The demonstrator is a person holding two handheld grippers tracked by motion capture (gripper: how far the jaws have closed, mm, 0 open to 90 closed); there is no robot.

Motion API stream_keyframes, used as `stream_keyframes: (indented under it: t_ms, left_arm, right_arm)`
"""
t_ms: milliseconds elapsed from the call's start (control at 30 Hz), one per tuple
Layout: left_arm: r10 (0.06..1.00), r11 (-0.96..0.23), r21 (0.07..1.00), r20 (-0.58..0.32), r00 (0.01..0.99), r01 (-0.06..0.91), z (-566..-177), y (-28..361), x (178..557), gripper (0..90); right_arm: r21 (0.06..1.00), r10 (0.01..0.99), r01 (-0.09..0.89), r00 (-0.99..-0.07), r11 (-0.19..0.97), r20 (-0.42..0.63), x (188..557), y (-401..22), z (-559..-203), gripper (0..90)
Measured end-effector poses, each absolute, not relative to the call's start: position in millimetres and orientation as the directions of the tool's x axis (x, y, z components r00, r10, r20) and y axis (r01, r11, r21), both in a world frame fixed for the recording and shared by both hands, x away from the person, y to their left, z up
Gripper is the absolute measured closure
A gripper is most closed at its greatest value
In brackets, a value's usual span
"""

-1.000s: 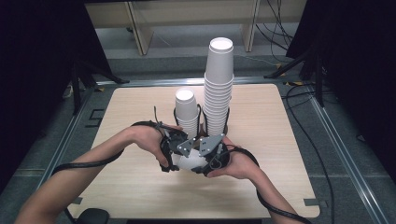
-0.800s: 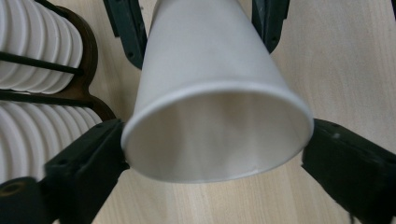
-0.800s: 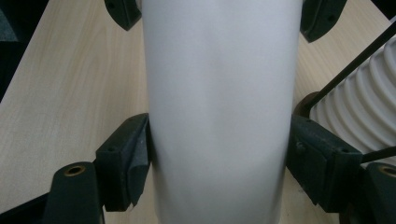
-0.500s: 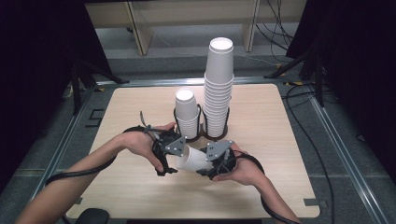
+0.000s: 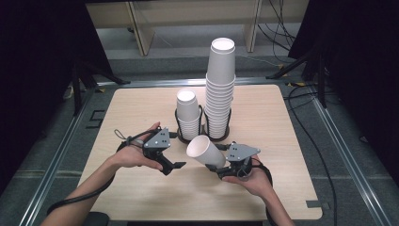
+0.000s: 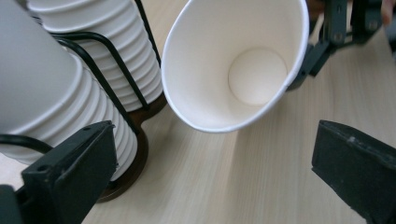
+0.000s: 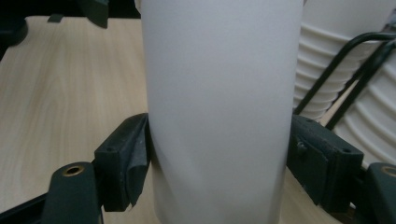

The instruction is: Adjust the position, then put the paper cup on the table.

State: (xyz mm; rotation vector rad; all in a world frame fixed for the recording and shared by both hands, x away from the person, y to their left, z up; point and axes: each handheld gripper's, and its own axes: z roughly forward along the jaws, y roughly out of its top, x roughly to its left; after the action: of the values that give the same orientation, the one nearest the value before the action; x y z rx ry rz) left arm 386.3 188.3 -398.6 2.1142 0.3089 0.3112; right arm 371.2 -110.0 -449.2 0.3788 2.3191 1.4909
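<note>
Right gripper (image 5: 220, 165): I am clamping a single paper cup (image 5: 205, 151) near its base, both jaws pressing its white wall in the right gripper view (image 7: 219, 116); I am holding it clear of the counter.
Paper cup, attitude: it is lying tilted, its open mouth pointing toward 10 o'clock in the high view, toward my left gripper; in the left gripper view I am looking straight into it, down to its round bottom (image 6: 243, 70).
Left gripper (image 5: 175, 165): I am holding it with the jaws spread wide and nothing between them; it is sitting at 9 o'clock from the cup, just beside the rim, not touching.
Short stack (image 5: 188, 115): white cups nested, mouths up, standing in a black wire holder (image 5: 178, 123) at mid-counter, at 12 o'clock from my grippers.
Tall stack (image 5: 220, 87): more nested cups, standing in a second wire holder, just beside the short stack at its 3 o'clock, rising well above it.
Holders, close view: black wires are running up the ribbed cup rims in the left gripper view (image 6: 116, 88), over a dark round foot.
Counter (image 5: 136, 108): pale wood-grain top, rounded corners, metal frame around it.
Hands: my left hand (image 5: 134, 153) is gripping its tool at 8 o'clock on the counter, my right hand (image 5: 251, 179) at 5 o'clock.
Cables: a black cable is trailing from each gripper toward the near edge.
</note>
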Motion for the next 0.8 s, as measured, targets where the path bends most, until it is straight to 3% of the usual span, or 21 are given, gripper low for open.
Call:
stream_keyframes:
  t_ms: [233,567,600,800]
  left_arm:
    - [0.427,-0.285,0.937,-0.066,0.902,0.204,-416,200,372,0.0]
    - [0.528,-0.181,0.953,-0.115,0.841,0.244,-426,208,365,0.0]
    - [0.528,-0.164,0.954,-0.13,0.839,0.251,-427,207,365,0.0]
    - [0.52,-0.119,0.949,-0.19,0.833,0.291,-428,199,365,0.0]
  right_arm:
    - [0.949,0.484,0.063,-0.869,0.308,-0.099,366,-121,-453,25.5]
    - [0.962,0.509,0.066,-0.857,0.264,-0.081,364,-120,-452,25.3]
    - [0.961,0.507,0.041,-0.855,0.274,-0.108,365,-119,-452,25.2]
    - [0.975,0.524,0.07,-0.85,0.21,-0.051,362,-112,-460,24.9]
